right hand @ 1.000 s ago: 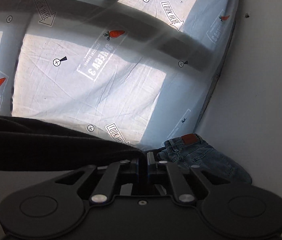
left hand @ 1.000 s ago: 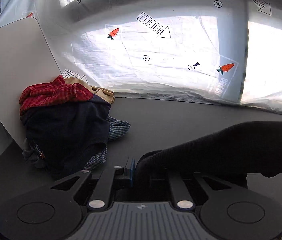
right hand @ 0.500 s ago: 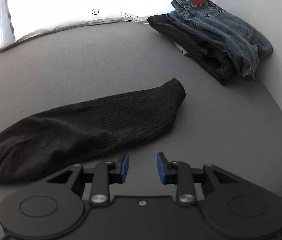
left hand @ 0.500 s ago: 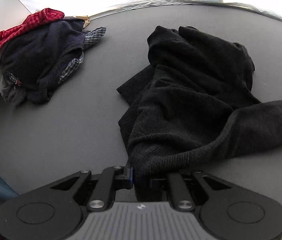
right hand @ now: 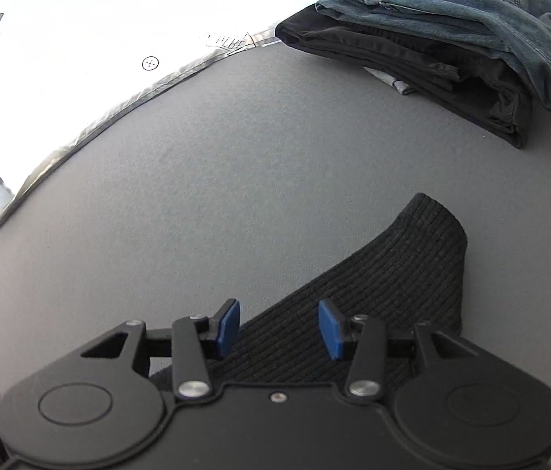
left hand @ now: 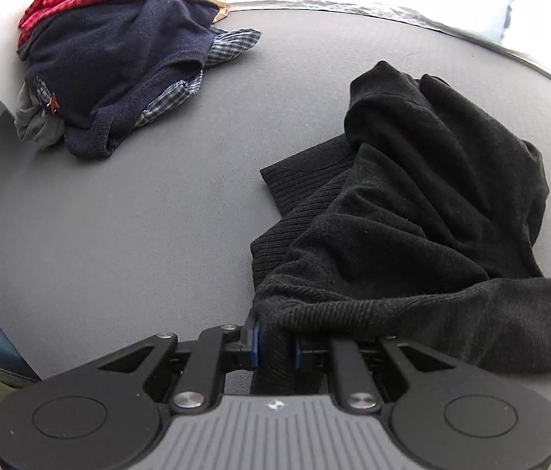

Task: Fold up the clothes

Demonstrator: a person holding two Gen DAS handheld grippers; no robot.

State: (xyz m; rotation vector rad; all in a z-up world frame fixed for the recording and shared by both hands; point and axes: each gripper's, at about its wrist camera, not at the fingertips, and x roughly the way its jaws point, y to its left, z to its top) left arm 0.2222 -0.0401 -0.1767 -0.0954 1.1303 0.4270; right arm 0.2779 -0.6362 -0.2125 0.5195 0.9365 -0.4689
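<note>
Two handheld grippers over a black sweater (left hand: pixel 412 211) on a grey table (left hand: pixel 119 215).

Left gripper (left hand: pixel 275 346), at six o'clock, apparently pinches the sweater's ribbed edge while its jaws open; right gripper (right hand: pixel 279 327), jaws widening, straddles the sleeve cuff (right hand: pixel 404 266) unpinched.

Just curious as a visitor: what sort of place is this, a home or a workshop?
Probably a staged clothes-folding station rather than a lived-in room: a bare grey table, a heap of unfolded clothes, a neat stack with jeans, and a printed backdrop sheet behind.

Recording setup: marker-printed backdrop (right hand: pixel 150 63), grey table (right hand: pixel 236 156)
</note>
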